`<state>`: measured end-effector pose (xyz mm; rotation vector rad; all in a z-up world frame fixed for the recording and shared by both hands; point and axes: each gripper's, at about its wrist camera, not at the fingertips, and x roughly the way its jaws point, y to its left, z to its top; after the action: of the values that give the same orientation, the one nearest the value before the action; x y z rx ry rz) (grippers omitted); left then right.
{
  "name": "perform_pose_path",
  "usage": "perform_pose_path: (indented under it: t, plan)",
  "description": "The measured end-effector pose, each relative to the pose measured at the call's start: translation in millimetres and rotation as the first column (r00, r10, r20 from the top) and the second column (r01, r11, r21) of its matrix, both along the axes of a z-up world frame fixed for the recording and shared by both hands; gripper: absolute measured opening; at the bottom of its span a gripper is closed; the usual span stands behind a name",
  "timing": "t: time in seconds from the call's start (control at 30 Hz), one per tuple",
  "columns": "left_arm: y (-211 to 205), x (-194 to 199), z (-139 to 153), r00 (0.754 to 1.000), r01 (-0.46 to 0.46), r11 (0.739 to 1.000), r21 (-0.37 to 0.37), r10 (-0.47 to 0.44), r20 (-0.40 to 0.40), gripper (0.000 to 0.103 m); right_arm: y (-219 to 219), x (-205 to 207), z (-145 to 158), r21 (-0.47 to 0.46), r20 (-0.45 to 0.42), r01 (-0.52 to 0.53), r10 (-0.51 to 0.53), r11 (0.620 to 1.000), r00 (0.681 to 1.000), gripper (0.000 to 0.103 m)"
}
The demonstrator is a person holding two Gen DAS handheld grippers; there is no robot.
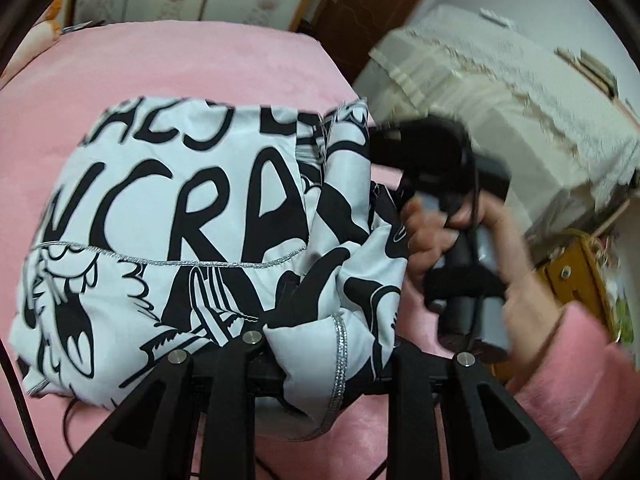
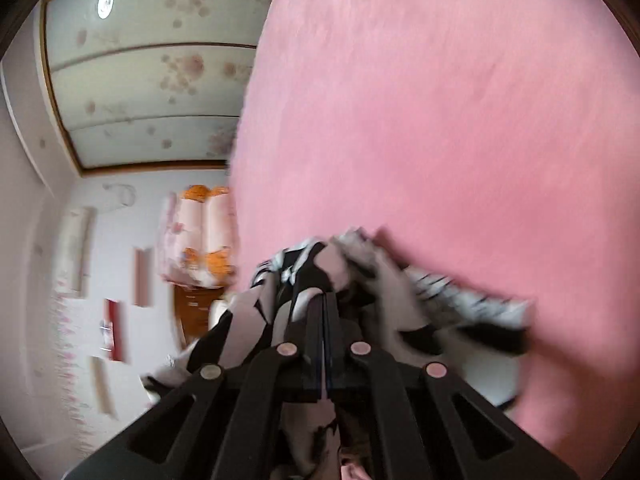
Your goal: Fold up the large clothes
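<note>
Garment [image 1: 168, 216], white with black graffiti lettering, lies half-folded on pink bed [image 1: 200, 64]. Left hand-held gripper [image 1: 280, 344] is pinched nearly closed on a bunched edge, likely to carry the fold over. Right hand-held gripper [image 2: 324, 300] is clamped fully on cloth, keeping that edge taut. Fingertips buried in fabric, right view motion-blurred

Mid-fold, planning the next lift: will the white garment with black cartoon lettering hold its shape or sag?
The white garment with black cartoon lettering probably sags: it bunches and drapes around the left tool. Its smooth, puffy panels suggest it is light, perhaps slippery.
</note>
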<state>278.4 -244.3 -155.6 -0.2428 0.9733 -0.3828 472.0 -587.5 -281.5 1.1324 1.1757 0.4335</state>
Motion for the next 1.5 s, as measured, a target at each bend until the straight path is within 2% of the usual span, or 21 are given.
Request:
perform_pose_path:
  t: [0.07,0.17,0.27,0.33,0.4,0.43,0.5,0.57,0.63,0.67,0.73,0.87,0.97,1.1,1.13,1.23,1.3,1.33,1.4,1.5]
  plan:
    - [-14.8,0.9,-15.0,0.999,0.028,0.999,0.044,-0.027,-0.018,0.021,-9.8,-2.8,7.3,-0.102,0.004,-0.012,0.013,0.995,1.0,0.0]
    - [-32.8,3.5,-42.6,0.996,0.054,0.992,0.11,-0.045,-0.076,0.021,-25.8,-12.2,18.6,-0.171,0.03,0.031,-0.026,0.985,0.999,0.004]
    - [-47.2,-1.9,-46.9,0.995,0.092,0.976,0.198,-0.083,-0.054,0.024,-46.1,-27.9,38.0,-0.246,0.04,0.052,-0.043,0.968,0.998,0.003]
    - [-56.1,-5.3,-38.3,0.993,0.12,0.96,0.252,-0.114,-0.041,0.028,-44.4,-37.7,51.9,-0.307,0.043,-0.006,0.02,0.952,0.999,0.004]
    - [-56.2,-10.0,-27.9,0.987,0.157,0.952,0.264,-0.147,-0.058,0.045,-30.9,-37.1,66.3,-0.334,0.029,-0.066,0.081,0.94,0.996,0.004]
    - [-57.4,-9.6,-22.8,0.985,0.171,0.952,0.253,-0.155,-0.079,0.05,-20.4,-39.3,70.2,-0.333,0.022,-0.095,0.108,0.938,0.994,0.004]
    - [-48.6,-10.8,-11.9,0.985,0.161,0.959,0.233,-0.139,-0.107,0.06,-1.3,-49.3,72.9,-0.331,0.011,-0.13,0.141,0.935,0.99,0.009]
    - [-35.3,-13.6,1.6,0.989,0.13,0.967,0.218,-0.11,-0.103,0.066,8.8,-49.1,75.8,-0.314,0.0,-0.166,0.175,0.935,0.985,0.026]
    - [-18.1,-20.3,18.9,0.993,0.098,0.97,0.224,-0.082,-0.081,0.069,21.1,-59.7,77.0,-0.326,-0.02,-0.199,0.204,0.924,0.979,0.038]
    - [-5.8,-21.1,27.0,0.995,0.087,0.969,0.233,-0.07,-0.077,0.071,28.9,-65.2,78.1,-0.337,-0.029,-0.221,0.224,0.915,0.974,0.041]
    - [11.3,-16.8,36.5,0.995,0.064,0.966,0.249,-0.044,-0.085,0.075,49.5,-72.8,79.3,-0.347,-0.042,-0.254,0.255,0.903,0.966,0.042]
    - [58.9,-5.6,42.3,0.984,0.013,0.965,0.262,0.034,-0.175,0.075,74.0,-97.6,76.1,-0.381,-0.099,-0.313,0.298,0.87,0.949,0.043]
    - [93.8,1.7,41.4,0.971,-0.027,0.963,0.269,0.089,-0.221,0.075,90.3,-114.1,78.1,-0.497,-0.119,-0.314,0.295,0.809,0.948,0.047]
    - [138.2,17.7,23.1,0.945,-0.106,0.959,0.262,0.18,-0.274,0.075,117.0,-122.6,69.1,-0.593,-0.204,-0.367,0.308,0.716,0.929,0.048]
    - [150.0,21.5,17.6,0.937,-0.121,0.958,0.258,0.197,-0.29,0.075,121.5,-124.8,67.2,-0.598,-0.214,-0.371,0.305,0.711,0.928,0.049]
    - [171.7,28.8,0.3,0.915,-0.133,0.959,0.251,0.216,-0.34,0.075,125.9,-128.7,59.1,-0.611,-0.214,-0.353,0.281,0.709,0.936,0.048]
    - [183.3,32.8,-15.0,0.891,-0.141,0.958,0.252,0.234,-0.389,0.073,126.1,-130.9,56.5,-0.623,-0.192,-0.337,0.279,0.706,0.941,0.035]
    - [187.7,33.4,-20.4,0.882,-0.151,0.96,0.237,0.239,-0.405,0.073,125.6,-132.7,57.8,-0.622,-0.17,-0.328,0.286,0.711,0.943,0.024]
    - [195.5,31.4,-27.3,0.864,-0.174,0.963,0.207,0.25,-0.437,0.071,120.3,-140.2,67.9,-0.621,-0.112,-0.276,0.265,0.734,0.958,0.019]
    - [202.4,28.3,-36.8,0.854,-0.199,0.969,0.148,0.245,-0.458,0.069,117.7,-153.4,79.9,-0.65,-0.04,-0.184,0.209,0.737,0.977,0.016]
